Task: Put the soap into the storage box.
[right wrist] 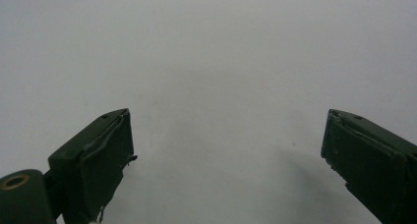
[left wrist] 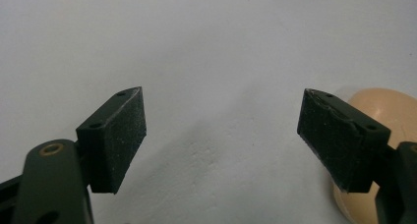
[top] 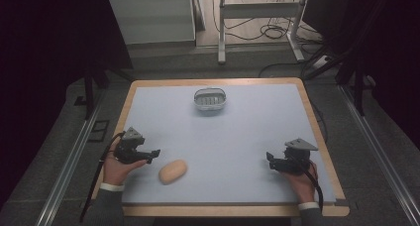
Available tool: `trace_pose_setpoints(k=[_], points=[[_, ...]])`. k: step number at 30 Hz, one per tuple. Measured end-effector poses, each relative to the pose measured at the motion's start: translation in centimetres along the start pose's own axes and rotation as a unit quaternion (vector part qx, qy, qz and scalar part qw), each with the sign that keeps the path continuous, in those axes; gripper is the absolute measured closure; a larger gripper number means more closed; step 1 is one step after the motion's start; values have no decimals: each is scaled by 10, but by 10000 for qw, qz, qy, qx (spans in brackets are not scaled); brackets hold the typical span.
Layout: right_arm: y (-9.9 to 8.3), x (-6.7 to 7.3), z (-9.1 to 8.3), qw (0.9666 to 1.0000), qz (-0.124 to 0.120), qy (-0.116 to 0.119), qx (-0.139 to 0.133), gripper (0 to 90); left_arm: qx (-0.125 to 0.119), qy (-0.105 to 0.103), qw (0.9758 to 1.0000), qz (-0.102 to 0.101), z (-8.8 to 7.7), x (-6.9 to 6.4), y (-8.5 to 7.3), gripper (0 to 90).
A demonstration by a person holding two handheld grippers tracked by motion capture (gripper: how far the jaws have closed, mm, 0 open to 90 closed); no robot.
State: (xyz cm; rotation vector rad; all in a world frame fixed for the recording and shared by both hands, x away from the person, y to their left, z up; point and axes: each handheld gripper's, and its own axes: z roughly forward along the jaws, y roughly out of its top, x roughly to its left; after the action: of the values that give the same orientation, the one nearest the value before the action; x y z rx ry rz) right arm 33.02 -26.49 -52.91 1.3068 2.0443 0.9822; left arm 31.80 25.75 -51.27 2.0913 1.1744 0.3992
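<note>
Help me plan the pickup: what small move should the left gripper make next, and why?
Probably shift the left gripper slightly toward the tan bread roll. Its jaws stand open with bare table between them, while the roll sits just outside the right jaw in the left gripper view, so centring must come before closing.

Left claw [top: 152, 153] low near the table's left, jaws wide apart, right claw [top: 270, 159] likewise gaping, both hand-held

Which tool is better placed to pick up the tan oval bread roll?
Left. The left tool sits just beside the tan oval bread roll, open, and the roll already shows past one jaw in the left gripper view. The right tool, also open, is across the light blue table.
</note>
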Motion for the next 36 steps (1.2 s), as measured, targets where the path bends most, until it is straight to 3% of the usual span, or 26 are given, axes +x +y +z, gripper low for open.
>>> trace_pose_setpoints(k=[8, 14, 17, 36], points=[[0, -1, 0, 10000, 43, 33, -8, 55, -10, 14, 10000, -14, -8, 0, 0, 212], [-1, -6, -3, 9995, 220, 158, -146, 78, 36, 73, 10000, -18, -15, -1, -3, 210], [-2, -6, -3, 9995, 211, 149, -164, 80, 57, 8, 10000, 1, -19, -3, -2, 210], [-3, -5, -6, 9995, 172, 97, -264, 97, 383, -283, 9972, 570, -29, -22, 24, 205]])
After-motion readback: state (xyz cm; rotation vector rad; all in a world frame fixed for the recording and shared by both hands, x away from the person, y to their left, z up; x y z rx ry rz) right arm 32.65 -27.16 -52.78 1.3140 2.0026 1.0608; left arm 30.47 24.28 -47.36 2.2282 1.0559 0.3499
